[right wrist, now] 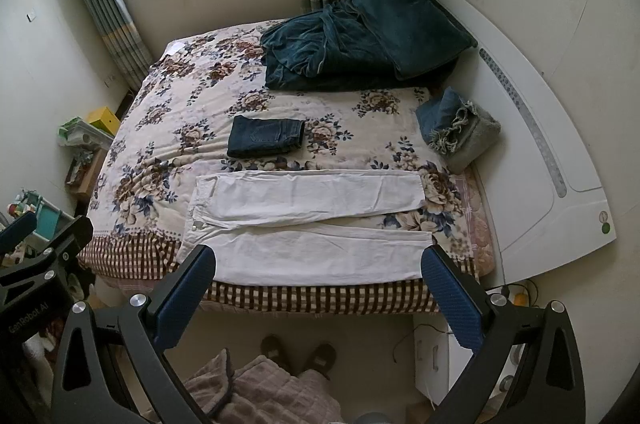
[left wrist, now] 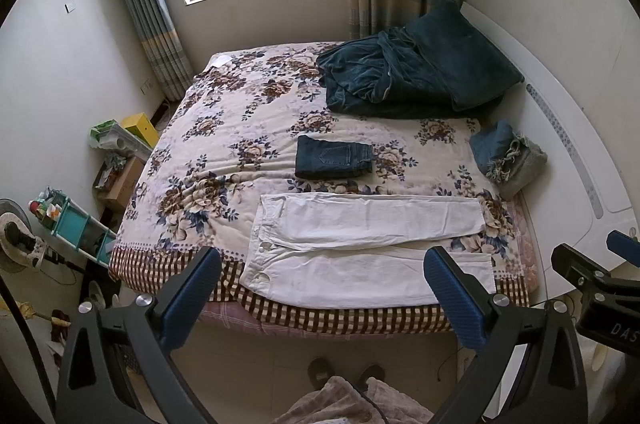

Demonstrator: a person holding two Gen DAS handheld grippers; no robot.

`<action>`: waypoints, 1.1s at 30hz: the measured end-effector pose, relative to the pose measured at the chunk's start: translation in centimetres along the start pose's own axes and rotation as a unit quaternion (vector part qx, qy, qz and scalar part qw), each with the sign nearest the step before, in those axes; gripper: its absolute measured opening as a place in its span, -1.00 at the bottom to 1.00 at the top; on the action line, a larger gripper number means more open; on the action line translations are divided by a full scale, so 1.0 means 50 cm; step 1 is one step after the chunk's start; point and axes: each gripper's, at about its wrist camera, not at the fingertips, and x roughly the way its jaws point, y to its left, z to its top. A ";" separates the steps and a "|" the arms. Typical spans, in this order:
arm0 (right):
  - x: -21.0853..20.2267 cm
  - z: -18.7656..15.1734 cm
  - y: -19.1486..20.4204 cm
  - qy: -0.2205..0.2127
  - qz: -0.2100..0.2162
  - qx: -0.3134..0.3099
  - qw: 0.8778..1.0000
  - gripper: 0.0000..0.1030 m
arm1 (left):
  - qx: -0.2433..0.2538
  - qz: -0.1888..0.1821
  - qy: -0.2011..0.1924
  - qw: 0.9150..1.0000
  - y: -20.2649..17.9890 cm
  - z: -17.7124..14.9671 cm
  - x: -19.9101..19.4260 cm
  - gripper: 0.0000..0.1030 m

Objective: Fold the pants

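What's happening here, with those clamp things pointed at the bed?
A person stands at the foot of the bed with a two-finger gripper in each hand, about to fold pants. The left gripper and right gripper are both open and hold nothing, raised short of the mattress. The white pants lie flat near the bed's edge, legs spread, not yet folded. Behind them sits a pair of dark jeans, already folded, and a small pile of clothes near the headboard.

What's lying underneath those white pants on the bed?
The white pants lie spread on a floral bedspread, their near edge over its checkered border. Whatever the cloth covers directly beneath them cannot be seen.
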 end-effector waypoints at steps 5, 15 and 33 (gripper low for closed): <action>0.004 0.003 0.001 -0.003 -0.005 0.003 1.000 1.00 | -0.008 0.010 -0.009 1.000 0.003 -0.002 0.004 1.00; 0.160 0.025 -0.043 -0.014 -0.027 0.030 0.999 1.00 | -0.031 0.056 -0.009 0.998 -0.021 -0.016 0.129 1.00; 0.693 0.149 -0.102 0.071 -0.085 0.070 0.991 1.00 | 0.006 0.029 0.094 0.995 -0.054 0.072 0.585 1.00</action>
